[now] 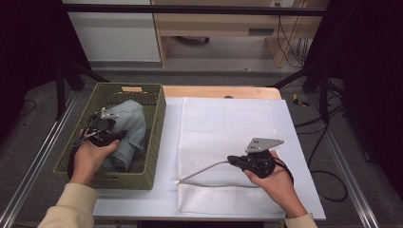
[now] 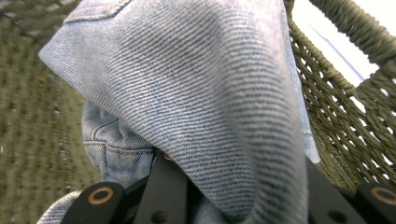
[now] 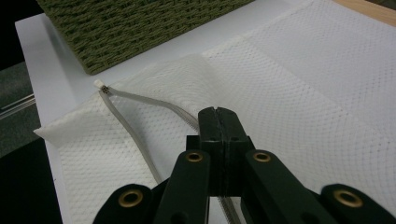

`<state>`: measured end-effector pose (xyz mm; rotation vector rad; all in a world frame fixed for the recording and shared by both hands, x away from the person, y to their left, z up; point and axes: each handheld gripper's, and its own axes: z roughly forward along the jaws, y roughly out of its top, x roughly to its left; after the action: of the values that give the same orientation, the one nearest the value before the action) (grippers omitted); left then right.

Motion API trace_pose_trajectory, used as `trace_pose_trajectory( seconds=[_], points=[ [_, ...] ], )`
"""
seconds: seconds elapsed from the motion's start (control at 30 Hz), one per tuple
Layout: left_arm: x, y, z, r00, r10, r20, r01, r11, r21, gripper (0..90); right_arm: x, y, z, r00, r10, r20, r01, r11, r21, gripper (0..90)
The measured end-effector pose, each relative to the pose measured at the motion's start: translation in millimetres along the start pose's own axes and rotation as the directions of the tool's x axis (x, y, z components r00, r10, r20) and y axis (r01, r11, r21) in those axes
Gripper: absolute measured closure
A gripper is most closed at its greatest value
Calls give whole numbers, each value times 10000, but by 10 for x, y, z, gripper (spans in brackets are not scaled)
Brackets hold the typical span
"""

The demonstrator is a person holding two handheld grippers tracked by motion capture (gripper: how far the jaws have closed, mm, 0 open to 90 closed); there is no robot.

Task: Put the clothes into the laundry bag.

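Light blue jeans lie bunched in a green woven basket at the table's left. My left gripper reaches into the basket and is shut on a fold of the denim. In the left gripper view the jeans drape up from between the jaws, with the basket wall behind. A white mesh bag lies flat at the centre. My right gripper is shut on its zipper edge and holds that edge a little off the bag. The right gripper shows its jaws pressed together over the zipper.
The basket and bag rest on a white board over a wooden table. The basket's corner stands close to the zipper's end. Black frame posts rise at both sides, and cables lie on the floor at the right.
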<state>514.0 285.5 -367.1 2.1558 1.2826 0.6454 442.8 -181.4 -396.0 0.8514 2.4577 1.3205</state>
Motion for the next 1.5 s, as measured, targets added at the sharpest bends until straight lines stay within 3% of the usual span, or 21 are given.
trace_pose_trajectory(
  seconds=[0.17, 0.4, 0.53, 0.77, 0.93, 1.03, 1.17, 1.2, 1.23, 1.3, 1.5],
  points=[
    [50, 25, -222, 9998, -205, -68, 199, 9975, -672, 745, 1, -3, 0, 10000, 42, 18, -42, 10000, 24, 900],
    [20, 126, -603, 9999, -117, -97, 97, 9825, -1858, 745, -1, -5, 25, 9999, 57, -91, -56, 10000, 82, 900],
    [-11, 178, -851, 9998, -78, -189, 27, 9670, -2547, 745, 22, 30, 25, 9998, 84, -183, -83, 9999, 88, 900],
    [-145, 222, -1320, 9999, 155, -1, -144, 9296, -3683, 745, 9, 107, -13, 9996, 104, -274, -95, 9994, 323, 900],
    [-221, 226, -1501, 9992, 325, 246, -199, 9166, -3994, 744, -23, 136, 0, 9984, 313, -476, -285, 9979, 585, 900],
    [-311, 222, -1619, 9975, 578, 416, -346, 9037, -4267, 744, -30, 146, 1, 9979, 374, -538, -334, 9967, 737, 900],
    [-447, 237, -1713, 9933, 885, 741, -462, 8932, -4473, 744, -50, 180, -1, 9967, 493, -639, -442, 9958, 797, 900],
    [-472, 249, -1726, 9922, 1048, 676, -620, 8846, -4622, 744, -57, 191, -1, 9963, 528, -674, -476, 9959, 766, 900],
    [-519, 250, -1755, 9911, 1089, 770, -621, 8877, -4562, 743, -62, 198, -3, 9961, 527, -705, -474, 9961, 751, 900],
    [-584, 275, -1796, 9884, 1239, 883, -685, 8804, -4692, 743, -66, 208, -8, 9953, 613, -750, -559, 9958, 723, 900],
    [-718, 338, -1856, 9805, 1486, 1283, -684, 8711, -4863, 743, -65, 212, -16, 9949, 654, -769, -601, 9958, 696, 900]
  ],
)
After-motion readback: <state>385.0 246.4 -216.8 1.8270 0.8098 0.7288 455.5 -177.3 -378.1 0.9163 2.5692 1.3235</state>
